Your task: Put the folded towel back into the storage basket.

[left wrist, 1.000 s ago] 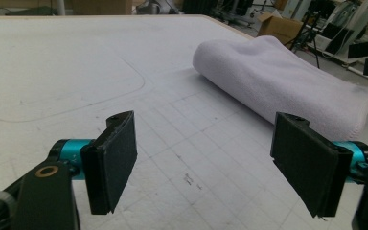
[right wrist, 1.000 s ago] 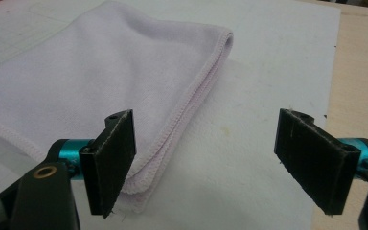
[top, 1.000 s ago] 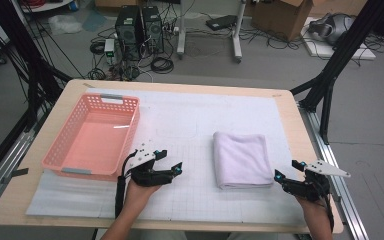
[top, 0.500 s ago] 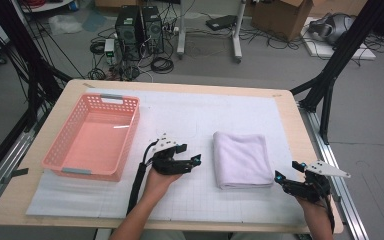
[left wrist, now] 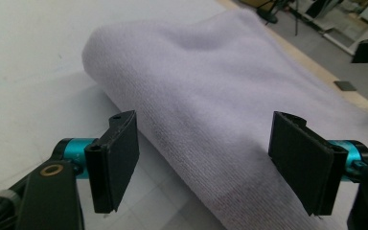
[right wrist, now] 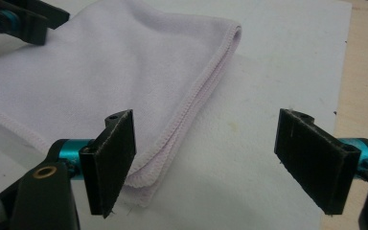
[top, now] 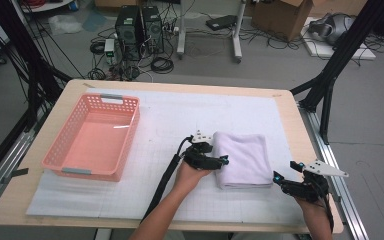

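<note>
At table centre, slightly toward four o'clock, the folded towel (top: 243, 159) lies flat; the left claw (top: 219, 163) has slid from near the basket (top: 93, 136) to its nine-o'clock edge, jaws just widening, straddling the fold without pinching. A grab looks imminent. Right claw (top: 283, 176) waits apart at the five-o'clock corner.

Even, diffuse overhead light falls on the scene in the high view, which is bright but soft and slightly grainy, with straight lines bowing a little toward the edges. The white gridded mat (top: 180, 120) reflects without hard glare; a small bright streak shines on the floor of the pink perforated plastic basket (top: 92, 137). In the left gripper view the folded pale lilac towel (left wrist: 211, 96) is sharp nearby, casts a soft shadow on its near side, and blurs farther off. The right gripper view is crisp, background corners hazy.
</note>
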